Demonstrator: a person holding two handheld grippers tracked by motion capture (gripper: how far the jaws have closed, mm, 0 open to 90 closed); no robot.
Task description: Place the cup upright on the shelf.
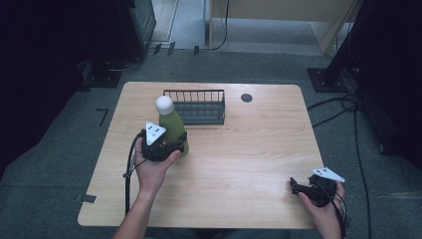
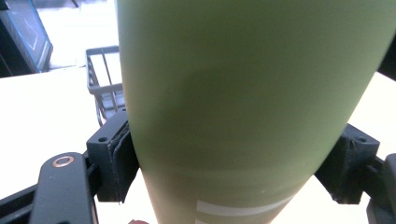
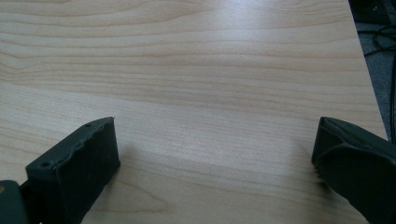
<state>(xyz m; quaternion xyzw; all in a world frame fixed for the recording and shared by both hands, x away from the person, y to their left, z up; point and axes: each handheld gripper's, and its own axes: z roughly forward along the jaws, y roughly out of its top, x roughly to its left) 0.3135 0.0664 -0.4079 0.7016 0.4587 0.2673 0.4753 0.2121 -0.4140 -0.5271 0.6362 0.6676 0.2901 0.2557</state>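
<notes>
With the left tongs clenched low on the green bottle and the right tongs released, I'd lift it upright into the basket.

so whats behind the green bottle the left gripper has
Behind the green bottle stands a dark wire basket on the table, toward its far edge. The bottle covers the basket's near left corner, and what the basket holds cannot be told from here.
</notes>
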